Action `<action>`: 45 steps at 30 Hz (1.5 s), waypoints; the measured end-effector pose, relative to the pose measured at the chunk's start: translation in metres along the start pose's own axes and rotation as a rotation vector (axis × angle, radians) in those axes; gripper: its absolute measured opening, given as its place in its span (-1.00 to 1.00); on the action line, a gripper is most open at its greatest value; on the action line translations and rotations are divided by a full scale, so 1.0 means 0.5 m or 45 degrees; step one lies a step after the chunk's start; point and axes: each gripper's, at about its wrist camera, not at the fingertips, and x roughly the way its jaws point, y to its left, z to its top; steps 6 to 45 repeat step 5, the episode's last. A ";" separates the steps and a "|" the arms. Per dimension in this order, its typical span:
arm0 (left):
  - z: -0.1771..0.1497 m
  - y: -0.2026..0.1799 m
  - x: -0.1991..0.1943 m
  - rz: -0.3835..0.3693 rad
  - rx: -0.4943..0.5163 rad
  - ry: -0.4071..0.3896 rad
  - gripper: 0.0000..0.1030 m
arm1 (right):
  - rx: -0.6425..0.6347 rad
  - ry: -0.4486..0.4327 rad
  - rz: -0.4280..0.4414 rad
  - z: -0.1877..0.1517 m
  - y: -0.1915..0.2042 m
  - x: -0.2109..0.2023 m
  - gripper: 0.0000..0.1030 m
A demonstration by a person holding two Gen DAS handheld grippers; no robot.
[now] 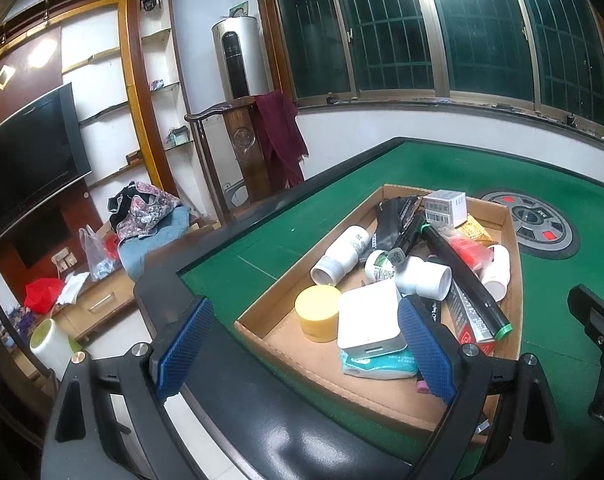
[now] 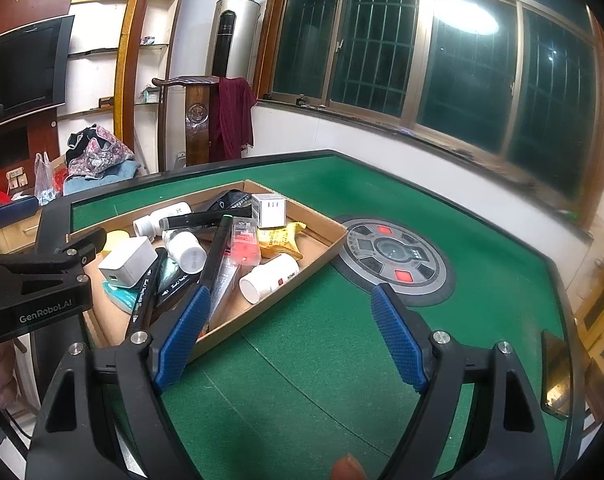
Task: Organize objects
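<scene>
Left hand-held gripper spread wide, empty, hovering at near corner of cardboard tray. Right hand-held gripper also spread, empty, over bare felt just beside tray's long side. Tray on green table, crammed: white charger cube, yellow jar, white bottles, black marker, small boxes piled crosswise. Judgement: sorting hardly begun, everything still jumbled in tray. Open felt beside tray toward round centre panel; raised black table rim close behind tray.
</scene>
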 end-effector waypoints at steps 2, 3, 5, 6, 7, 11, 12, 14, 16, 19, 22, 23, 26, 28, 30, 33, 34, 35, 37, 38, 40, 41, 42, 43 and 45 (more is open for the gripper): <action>-0.002 -0.002 -0.002 0.012 0.008 -0.007 0.76 | 0.002 -0.001 0.000 0.000 0.000 0.000 0.61; -0.002 -0.003 -0.002 0.003 0.014 -0.006 0.76 | 0.002 -0.002 -0.002 0.000 0.000 0.000 0.61; -0.002 -0.004 -0.005 -0.010 0.015 -0.008 0.76 | 0.002 -0.001 0.000 0.000 0.000 0.001 0.61; -0.002 -0.004 -0.005 -0.010 0.015 -0.008 0.76 | 0.002 -0.001 0.000 0.000 0.000 0.001 0.61; -0.002 -0.004 -0.005 -0.010 0.015 -0.008 0.76 | 0.002 -0.001 0.000 0.000 0.000 0.001 0.61; -0.002 -0.004 -0.005 -0.010 0.015 -0.008 0.76 | 0.002 -0.001 0.000 0.000 0.000 0.001 0.61; -0.002 -0.004 -0.005 -0.010 0.015 -0.008 0.76 | 0.002 -0.001 0.000 0.000 0.000 0.001 0.61; -0.002 -0.004 -0.005 -0.010 0.015 -0.008 0.76 | 0.002 -0.001 0.000 0.000 0.000 0.001 0.61; -0.002 -0.004 -0.005 -0.010 0.015 -0.008 0.76 | 0.002 -0.001 0.000 0.000 0.000 0.001 0.61; -0.002 -0.004 -0.005 -0.010 0.015 -0.008 0.76 | 0.002 -0.001 0.000 0.000 0.000 0.001 0.61; -0.002 -0.004 -0.005 -0.010 0.015 -0.008 0.76 | 0.002 -0.001 0.000 0.000 0.000 0.001 0.61; -0.002 -0.004 -0.005 -0.010 0.015 -0.008 0.76 | 0.002 -0.001 0.000 0.000 0.000 0.001 0.61; -0.002 -0.004 -0.005 -0.010 0.015 -0.008 0.76 | 0.002 -0.001 0.000 0.000 0.000 0.001 0.61; -0.002 -0.004 -0.005 -0.010 0.015 -0.008 0.76 | 0.002 -0.001 0.000 0.000 0.000 0.001 0.61; -0.002 -0.004 -0.005 -0.010 0.015 -0.008 0.76 | 0.002 -0.001 0.000 0.000 0.000 0.001 0.61; -0.002 -0.004 -0.005 -0.010 0.015 -0.008 0.76 | 0.002 -0.001 0.000 0.000 0.000 0.001 0.61; -0.002 -0.004 -0.005 -0.010 0.015 -0.008 0.76 | 0.002 -0.001 0.000 0.000 0.000 0.001 0.61; -0.002 -0.004 -0.005 -0.010 0.015 -0.008 0.76 | 0.002 -0.001 0.000 0.000 0.000 0.001 0.61; -0.002 -0.004 -0.005 -0.010 0.015 -0.008 0.76 | 0.002 -0.001 0.000 0.000 0.000 0.001 0.61; -0.002 -0.004 -0.005 -0.010 0.015 -0.008 0.76 | 0.002 -0.001 0.000 0.000 0.000 0.001 0.61; -0.002 -0.004 -0.005 -0.010 0.015 -0.008 0.76 | 0.002 -0.001 0.000 0.000 0.000 0.001 0.61; -0.002 -0.004 -0.005 -0.010 0.015 -0.008 0.76 | 0.002 -0.001 0.000 0.000 0.000 0.001 0.61; -0.002 -0.004 -0.005 -0.010 0.015 -0.008 0.76 | 0.002 -0.001 0.000 0.000 0.000 0.001 0.61; -0.002 -0.004 -0.005 -0.010 0.015 -0.008 0.76 | 0.002 -0.001 0.000 0.000 0.000 0.001 0.61; -0.002 -0.004 -0.005 -0.010 0.015 -0.008 0.76 | 0.002 -0.001 0.000 0.000 0.000 0.001 0.61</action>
